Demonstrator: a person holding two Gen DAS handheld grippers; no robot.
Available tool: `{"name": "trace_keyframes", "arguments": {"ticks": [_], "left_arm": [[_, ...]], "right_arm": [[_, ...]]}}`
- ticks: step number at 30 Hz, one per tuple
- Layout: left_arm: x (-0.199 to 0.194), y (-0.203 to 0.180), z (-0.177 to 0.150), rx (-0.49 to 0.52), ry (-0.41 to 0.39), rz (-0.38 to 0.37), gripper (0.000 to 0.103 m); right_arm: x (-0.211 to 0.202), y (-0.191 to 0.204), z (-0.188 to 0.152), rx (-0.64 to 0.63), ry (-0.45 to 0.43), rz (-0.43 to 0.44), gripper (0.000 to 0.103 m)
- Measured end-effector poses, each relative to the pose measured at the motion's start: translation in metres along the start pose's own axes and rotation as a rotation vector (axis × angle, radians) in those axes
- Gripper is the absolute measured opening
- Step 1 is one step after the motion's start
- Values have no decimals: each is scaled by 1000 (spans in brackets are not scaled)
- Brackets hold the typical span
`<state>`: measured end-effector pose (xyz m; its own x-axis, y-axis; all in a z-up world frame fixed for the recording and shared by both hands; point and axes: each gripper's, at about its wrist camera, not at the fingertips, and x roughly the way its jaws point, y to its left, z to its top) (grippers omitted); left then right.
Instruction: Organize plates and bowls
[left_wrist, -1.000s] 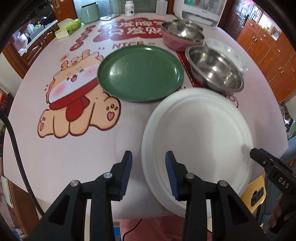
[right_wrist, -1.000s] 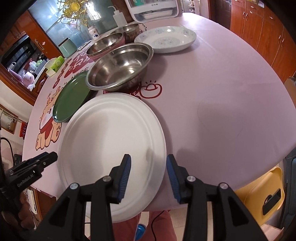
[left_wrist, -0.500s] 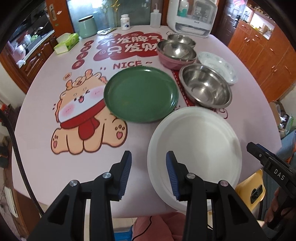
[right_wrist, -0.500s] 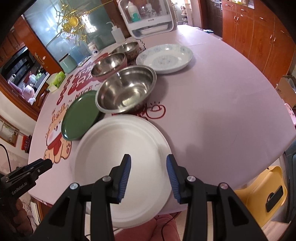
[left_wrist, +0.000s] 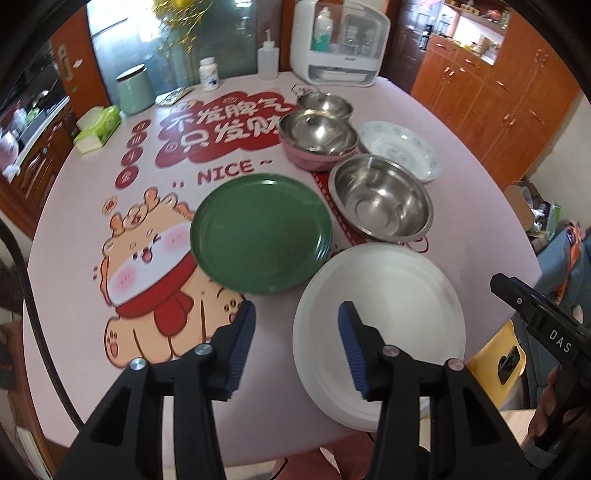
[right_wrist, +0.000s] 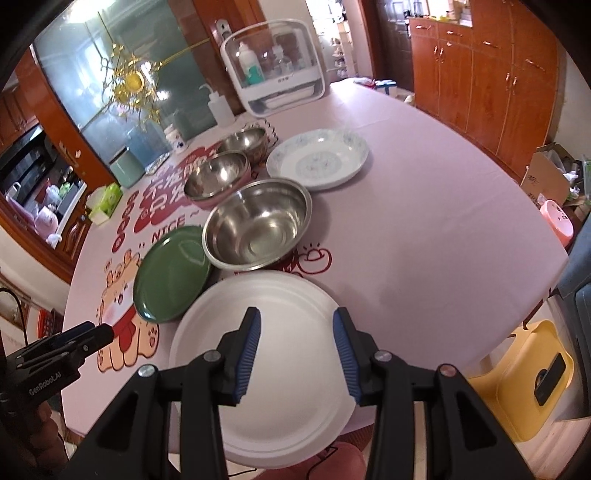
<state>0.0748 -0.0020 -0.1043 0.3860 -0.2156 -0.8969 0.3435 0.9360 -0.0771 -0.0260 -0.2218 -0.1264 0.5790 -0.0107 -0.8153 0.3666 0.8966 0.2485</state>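
Biggest worry right off: white plate (left_wrist: 380, 314) sitting at the near edge of the tabletop (left_wrist: 66, 236), rim poking out past it toward the person's lap. Any clumsy nudge from above and off it goes, probably. Thin and light by the look of it too, so likely to skid rather than lift if pinched only at the lip.

Left hand-held gripper (left_wrist: 297, 350) hovering above the plate's left rim, jaws opening, nothing between them. Right hand-held gripper (right_wrist: 296, 354) above the same plate's near half, also opening, also empty. Both over one plate, so some risk of getting in each other's way if both go for it.

Green plate (left_wrist: 260, 232) just left of and behind the white one, rims looking nearly touching or slightly overlapped, hard to say which. Sliding either could drag the other.

Big steel bowl (left_wrist: 380, 199) right behind the white plate, very close. Lifting the plate's far edge could clip it. Behind that, pink bowl with a steel one nested inside (left_wrist: 317, 138), another small steel bowl (left_wrist: 325, 105) farther back, and a floral plate (left_wrist: 399, 149) to the right. All packed tight, so not much room to slip fingers under a rim without bumping a neighbour.

Other stuff well clear at the far side: squeeze bottle (left_wrist: 266, 61), pill bottle (left_wrist: 209, 74), green canister (left_wrist: 135, 88), tissue box (left_wrist: 98, 129), white appliance (left_wrist: 340, 40). Yellow stool (right_wrist: 528, 376) down beside the tabletop on the right, under where a dropped plate might land.
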Motion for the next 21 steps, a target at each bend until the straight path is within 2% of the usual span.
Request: {"name": "trace_keyframes", "arguments": {"ticks": [5,7,10,13,21], "left_arm": [[-4,-2,8,21,-16,-37,48],[-6,-5,11,35,-27,-42,54],[-10,-10,17,41,-43,-53,57],[-12,-16,22,42,-63,-38,59],[-5,-39,34,-25,-55,-10,60]], "right_arm": [[-7,-7,0,36,-29,-14,51],[-9,-11,2,44,-37,-23,51],[-9,-21,6,50,-46,-39,53],[-6,-34,11,59,-44,-46,54],[9,-70,40,19,-2,-10,54]]}}
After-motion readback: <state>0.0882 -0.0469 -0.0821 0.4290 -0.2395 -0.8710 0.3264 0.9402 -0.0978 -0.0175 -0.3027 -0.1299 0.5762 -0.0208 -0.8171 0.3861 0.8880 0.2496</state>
